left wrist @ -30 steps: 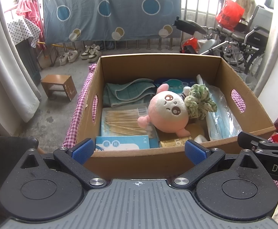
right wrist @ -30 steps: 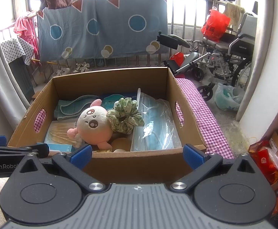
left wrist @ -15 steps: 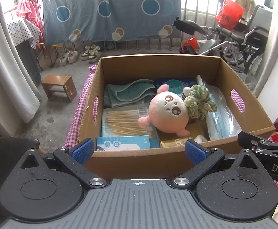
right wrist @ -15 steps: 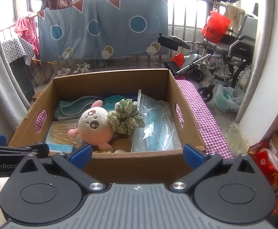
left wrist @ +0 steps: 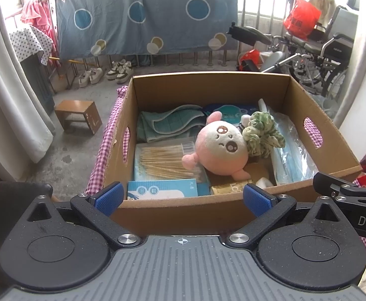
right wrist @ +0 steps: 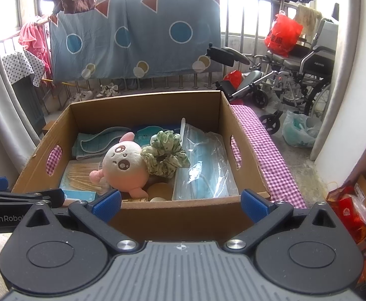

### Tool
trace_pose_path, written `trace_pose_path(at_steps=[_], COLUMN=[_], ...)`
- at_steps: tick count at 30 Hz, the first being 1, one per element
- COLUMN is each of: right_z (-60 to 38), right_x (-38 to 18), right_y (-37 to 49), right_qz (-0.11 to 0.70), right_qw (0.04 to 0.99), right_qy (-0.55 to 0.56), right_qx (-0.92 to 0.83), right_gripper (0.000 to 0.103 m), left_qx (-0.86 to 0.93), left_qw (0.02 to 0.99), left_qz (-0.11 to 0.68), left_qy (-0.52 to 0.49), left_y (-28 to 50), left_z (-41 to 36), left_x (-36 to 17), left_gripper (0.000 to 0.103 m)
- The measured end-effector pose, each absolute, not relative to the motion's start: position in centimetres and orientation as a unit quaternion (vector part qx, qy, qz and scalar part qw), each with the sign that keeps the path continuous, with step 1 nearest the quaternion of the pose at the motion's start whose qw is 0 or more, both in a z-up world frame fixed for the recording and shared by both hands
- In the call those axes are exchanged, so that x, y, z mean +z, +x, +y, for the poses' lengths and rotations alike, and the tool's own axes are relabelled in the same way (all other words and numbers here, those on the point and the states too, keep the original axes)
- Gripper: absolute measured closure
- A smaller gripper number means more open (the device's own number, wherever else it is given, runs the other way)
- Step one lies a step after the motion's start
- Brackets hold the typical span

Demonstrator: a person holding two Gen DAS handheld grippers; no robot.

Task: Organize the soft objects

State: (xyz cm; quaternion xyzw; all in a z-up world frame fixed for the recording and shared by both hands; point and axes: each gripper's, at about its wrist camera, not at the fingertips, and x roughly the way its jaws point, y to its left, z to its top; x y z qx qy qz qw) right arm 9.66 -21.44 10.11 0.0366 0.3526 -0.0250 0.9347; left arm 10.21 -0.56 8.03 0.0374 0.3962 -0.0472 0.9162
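both grippers were held side by side at the near wall of the cardboard box. the left gripper had its fingers spread wide and held nothing; the right gripper was likewise spread and empty. the soft objects lay inside the box: the pink plush toy near the centre, resting partly on the pack of cotton swabs; the green scrunchie touching its right side; the folded teal cloth at the far left; the bag of face masks along the right wall.

step in hand, as a judgement: this layout fitted either soft items awaiting removal from the box or soft items already gathered into it. the pictures did not settle which, so no next move could be specified.

compared with the frames of a second ago, the view had shifted only slightly; the box contents and the finger spread were unchanged.
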Motion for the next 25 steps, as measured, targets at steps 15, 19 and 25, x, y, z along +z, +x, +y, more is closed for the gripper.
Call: trace_pose_path(at_steps=[15, 19, 25], right_z=[-21.12, -21.09, -21.05], right_x=[10.06, 10.06, 10.08], right_y=[9.56, 9.55, 9.57], right_qz=[0.352, 0.352, 0.352], right_qw=[0.935, 0.935, 0.935], right_qy=[0.038, 0.038, 0.038], right_qx=[-0.029, -0.029, -0.029], right_gripper=[0.0, 0.0, 0.0], left_qx=[-0.049, -0.048, -0.049], left_qw=[0.915, 0.916, 0.915], left_qz=[0.398, 0.397, 0.398], left_qy=[0.039, 0.038, 0.037], left_y=[10.51, 10.59, 10.54], left_z=[-0.58, -0.5, -0.4], left_x=[7.99, 7.97, 7.94], left_gripper=[0.001, 0.001, 0.001])
